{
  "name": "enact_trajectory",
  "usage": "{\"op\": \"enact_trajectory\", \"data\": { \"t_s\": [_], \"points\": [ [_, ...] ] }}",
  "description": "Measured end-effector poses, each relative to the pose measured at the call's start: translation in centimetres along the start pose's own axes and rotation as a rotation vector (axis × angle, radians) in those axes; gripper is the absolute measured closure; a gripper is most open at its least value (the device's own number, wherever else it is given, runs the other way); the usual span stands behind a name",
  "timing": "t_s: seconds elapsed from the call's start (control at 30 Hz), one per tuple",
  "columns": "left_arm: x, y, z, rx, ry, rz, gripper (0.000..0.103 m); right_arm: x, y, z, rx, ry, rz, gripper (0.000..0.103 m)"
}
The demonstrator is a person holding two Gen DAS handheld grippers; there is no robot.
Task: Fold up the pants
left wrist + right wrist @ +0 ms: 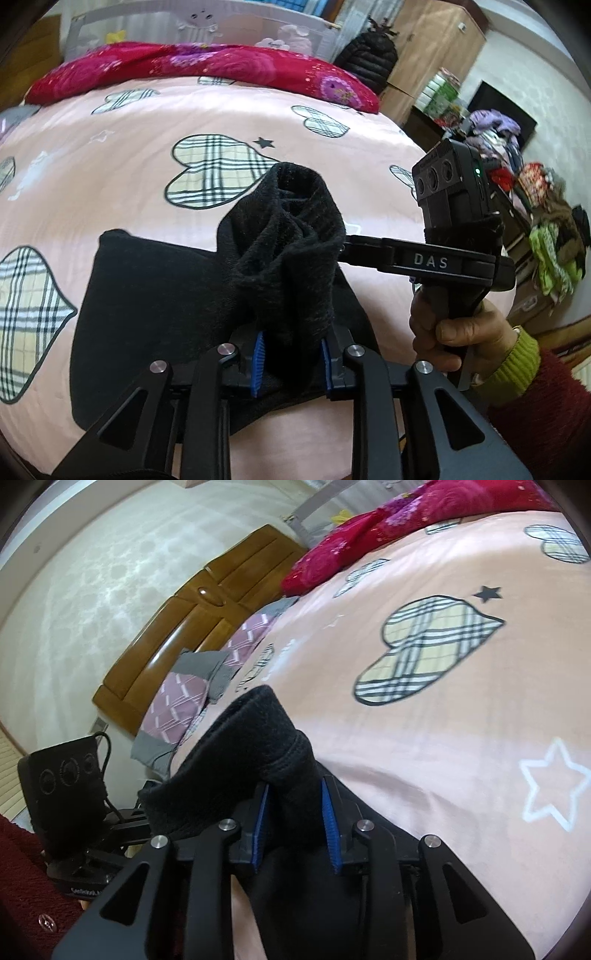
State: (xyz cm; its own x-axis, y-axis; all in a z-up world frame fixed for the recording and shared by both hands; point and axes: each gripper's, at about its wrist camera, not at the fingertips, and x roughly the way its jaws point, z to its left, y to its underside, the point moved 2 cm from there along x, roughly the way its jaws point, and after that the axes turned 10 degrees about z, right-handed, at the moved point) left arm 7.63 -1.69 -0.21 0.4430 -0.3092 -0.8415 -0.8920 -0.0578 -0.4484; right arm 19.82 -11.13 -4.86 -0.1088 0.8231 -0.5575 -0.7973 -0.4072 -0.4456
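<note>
Bunching pants between both grippers' pads

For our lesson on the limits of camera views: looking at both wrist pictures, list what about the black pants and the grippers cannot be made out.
- Left wrist view: the pants' near edge is hidden behind the left gripper's black frame.
- Left wrist view: the right gripper's fingers are buried in bunched cloth.
- Right wrist view: the pants are cut off below by the right gripper.
- Both views: waistband or leg end cannot be told.
</note>
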Motion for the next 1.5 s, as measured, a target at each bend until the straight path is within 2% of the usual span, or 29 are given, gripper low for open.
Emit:
{"op": "enact_trajectory", "data": {
  "t_s": [0.07, 0.17, 0.2, 0.27, 0.33, 0.47, 0.53, 0.63, 0.77, 0.83, 0.97, 1.2, 1.3, 1.5],
  "points": [
    [0.4, 0.3, -0.8, 0.035, -0.001, 0.0, 0.071, -0.6, 0.5, -0.4, 0.014, 0.029, -0.019, 0.073],
    [0.9, 0.7, -1.7, 0.081, 0.018, 0.007, 0.057, -1.5, 1.4, -1.0, 0.037, 0.066, -0.045, 0.073],
    [1.2, 0.9, -2.1, 0.094, 0.032, 0.017, 0.057, -1.8, 1.6, -1.3, 0.051, 0.075, -0.056, 0.072],
    [1.6, 1.1, -2.4, 0.108, 0.034, 0.029, 0.056, -2.7, 2.2, -2.1, 0.092, 0.092, -0.084, 0.066],
    [1.9, 1.2, -2.7, 0.123, 0.04, 0.039, 0.054, -3.4, 2.7, -2.5, 0.132, 0.12, -0.104, 0.053],
    [1.8, 1.4, -3.3, 0.138, 0.071, 0.044, 0.047, -5.0, 4.1, -3.0, 0.204, 0.158, -0.154, 0.041],
    [1.3, 1.4, -3.4, 0.144, 0.095, 0.041, 0.044, -5.6, 4.7, -2.9, 0.232, 0.181, -0.173, 0.028],
    [0.1, 1.5, -3.7, 0.164, 0.127, 0.028, 0.039, -6.6, 5.3, -2.6, 0.254, 0.219, -0.205, 0.027],
    [-1.6, 1.7, -3.5, 0.172, 0.147, 0.006, 0.038, -7.7, 5.9, -2.0, 0.28, 0.253, -0.243, 0.024],
    [-2.5, 1.5, -2.8, 0.153, 0.152, -0.002, 0.037, -8.3, 6.1, -1.5, 0.291, 0.261, -0.264, 0.019],
    [-4.1, 1.1, -0.7, 0.103, 0.141, -0.027, 0.035, -9.1, 6.2, -0.2, 0.297, 0.298, -0.285, 0.018],
    [-5.9, -0.3, 5.2, -0.022, 0.06, -0.052, 0.029, -8.3, 6.5, 3.3, 0.287, 0.357, -0.272, 0.01],
    [-6.2, -0.9, 8.3, -0.09, 0.019, -0.041, 0.028, -7.5, 6.6, 4.7, 0.274, 0.402, -0.258, 0.009],
    [-5.8, -1.4, 12.4, -0.168, 0.011, -0.005, 0.027, -5.5, 6.4, 6.8, 0.249, 0.507, -0.214, 0.009]
  ]
}}
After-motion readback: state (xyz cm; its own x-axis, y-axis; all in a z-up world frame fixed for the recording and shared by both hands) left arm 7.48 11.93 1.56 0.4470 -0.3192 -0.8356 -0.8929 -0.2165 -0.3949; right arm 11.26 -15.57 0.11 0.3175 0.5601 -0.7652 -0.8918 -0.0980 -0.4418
